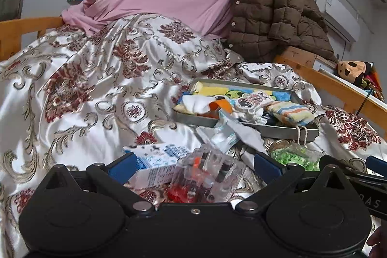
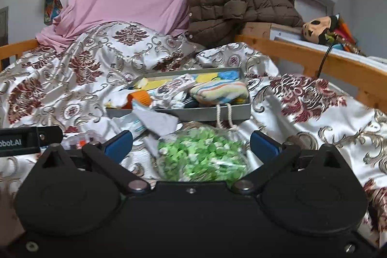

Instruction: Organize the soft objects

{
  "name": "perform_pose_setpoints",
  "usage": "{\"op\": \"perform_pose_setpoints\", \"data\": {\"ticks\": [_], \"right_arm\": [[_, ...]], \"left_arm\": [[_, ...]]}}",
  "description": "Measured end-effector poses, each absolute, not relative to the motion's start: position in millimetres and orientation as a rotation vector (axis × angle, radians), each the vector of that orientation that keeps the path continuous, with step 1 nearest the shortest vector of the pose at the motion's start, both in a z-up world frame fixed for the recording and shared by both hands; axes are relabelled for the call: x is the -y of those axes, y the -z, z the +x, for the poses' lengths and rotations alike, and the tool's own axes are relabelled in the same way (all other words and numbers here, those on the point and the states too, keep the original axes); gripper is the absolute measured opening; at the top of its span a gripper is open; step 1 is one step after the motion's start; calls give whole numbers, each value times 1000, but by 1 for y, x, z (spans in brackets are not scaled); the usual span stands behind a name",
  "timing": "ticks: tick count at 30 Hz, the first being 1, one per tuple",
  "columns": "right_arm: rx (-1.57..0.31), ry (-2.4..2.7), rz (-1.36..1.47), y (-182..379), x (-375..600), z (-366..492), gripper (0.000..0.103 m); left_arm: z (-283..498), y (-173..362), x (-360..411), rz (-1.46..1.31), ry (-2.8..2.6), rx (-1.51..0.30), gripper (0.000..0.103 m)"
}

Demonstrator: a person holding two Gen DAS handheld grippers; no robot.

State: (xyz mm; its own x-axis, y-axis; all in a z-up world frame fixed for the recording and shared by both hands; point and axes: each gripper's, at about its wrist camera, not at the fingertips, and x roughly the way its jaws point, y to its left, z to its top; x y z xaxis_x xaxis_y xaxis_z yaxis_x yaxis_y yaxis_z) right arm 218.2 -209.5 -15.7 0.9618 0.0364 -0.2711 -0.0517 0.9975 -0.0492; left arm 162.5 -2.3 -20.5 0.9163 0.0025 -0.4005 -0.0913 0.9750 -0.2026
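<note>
— On the bed, what's up?
— Both wide open: left hand-held gripper around a clear pack, right hand-held gripper around the green bag.
— Next?
— Probably squeeze, then lift to the tray.

Your matte black plastic left gripper and its twin right gripper both have blue finger pads, silver pivot rivets, rounded housings, and one centre screw.

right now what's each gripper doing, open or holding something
left gripper: open, jaws wide either side of the clear plastic pack, holding nothing.
right gripper: open, jaws wide either side of the green bag, holding nothing.
</note>
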Motion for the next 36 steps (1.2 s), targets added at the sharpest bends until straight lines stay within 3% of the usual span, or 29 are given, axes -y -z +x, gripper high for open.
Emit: {"op": "perform_pose_setpoints", "data": {"ticks": [36], "right_arm": [[-319, -33, -69, 32, 212, 266, 102]], "left_arm": [[258, 19, 2, -19, 88, -409, 102]]}}
